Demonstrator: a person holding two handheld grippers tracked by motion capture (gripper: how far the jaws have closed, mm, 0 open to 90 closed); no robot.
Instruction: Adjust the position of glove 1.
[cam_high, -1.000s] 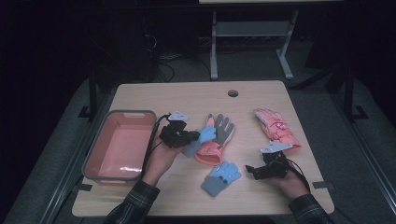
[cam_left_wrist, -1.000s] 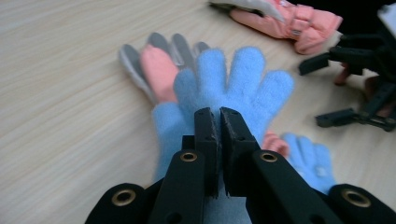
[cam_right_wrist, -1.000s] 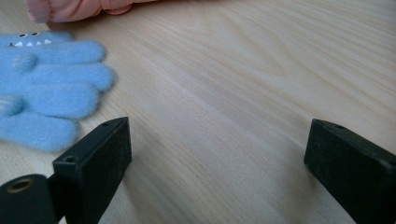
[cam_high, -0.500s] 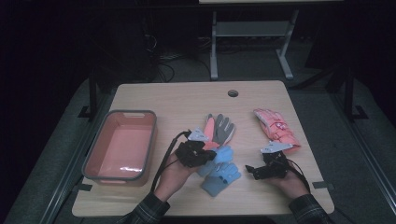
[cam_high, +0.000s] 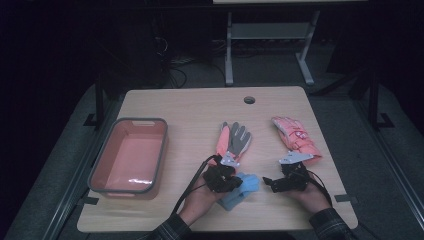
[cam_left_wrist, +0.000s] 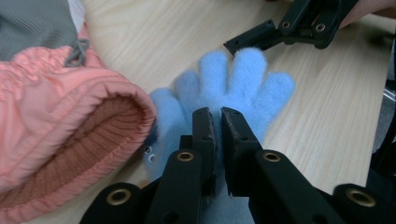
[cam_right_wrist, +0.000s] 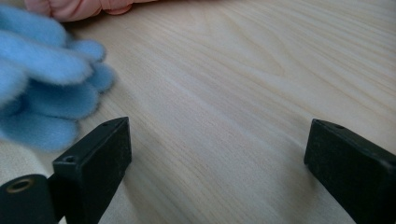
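Blue glove (cam_left_wrist: 233, 88) is pinched in narrow left gripper (cam_left_wrist: 218, 122), jaws just eased; right gripper (cam_right_wrist: 217, 149) is held wide, nothing between.

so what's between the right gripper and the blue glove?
Only bare table: in the right gripper view, wood separates the open right gripper from the blue glove.

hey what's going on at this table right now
A person holds a two-jaw gripper in each hand at a wooden table. The left gripper sits over a fluffy blue glove, its jaws nearly together with a bit of the fluff between them. The right gripper rests nearby with its jaws wide apart on bare wood. A pink and grey glove and a pink glove lie farther back, and a pink bin sits at the left.
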